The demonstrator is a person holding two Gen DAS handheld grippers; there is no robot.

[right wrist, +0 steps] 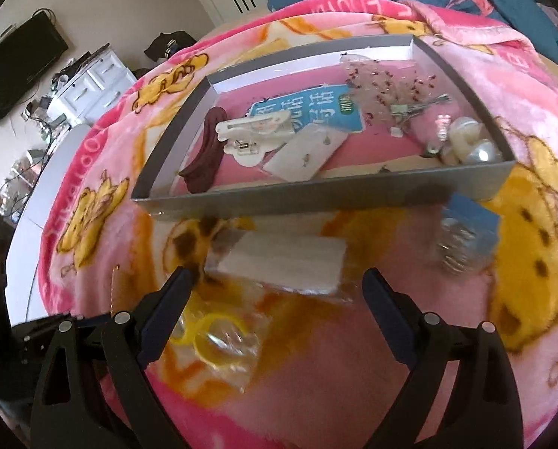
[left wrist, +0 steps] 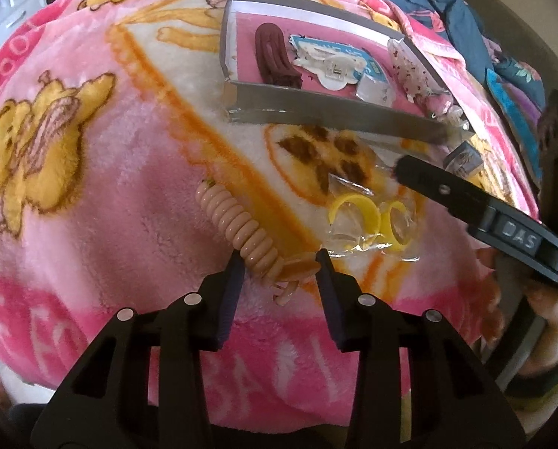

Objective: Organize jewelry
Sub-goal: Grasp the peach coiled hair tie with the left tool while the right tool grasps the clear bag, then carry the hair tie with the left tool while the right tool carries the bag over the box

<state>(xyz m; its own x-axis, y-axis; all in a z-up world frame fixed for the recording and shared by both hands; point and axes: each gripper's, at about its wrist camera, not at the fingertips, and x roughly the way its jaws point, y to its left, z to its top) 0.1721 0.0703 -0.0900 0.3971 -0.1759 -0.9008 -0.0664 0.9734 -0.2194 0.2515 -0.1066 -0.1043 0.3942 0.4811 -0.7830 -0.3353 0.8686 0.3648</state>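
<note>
Two grippers, left (left wrist: 280, 262) clamping coil tie (left wrist: 241, 232), right (right wrist: 279, 277) wide open, white packet (right wrist: 282, 262) blurred.

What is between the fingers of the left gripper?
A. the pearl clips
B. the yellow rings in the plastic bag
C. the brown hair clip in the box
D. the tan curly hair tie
D: in the left wrist view the left gripper has the end of the tan curly hair tie between its fingers, while the bagged yellow rings lie beside it.
</note>
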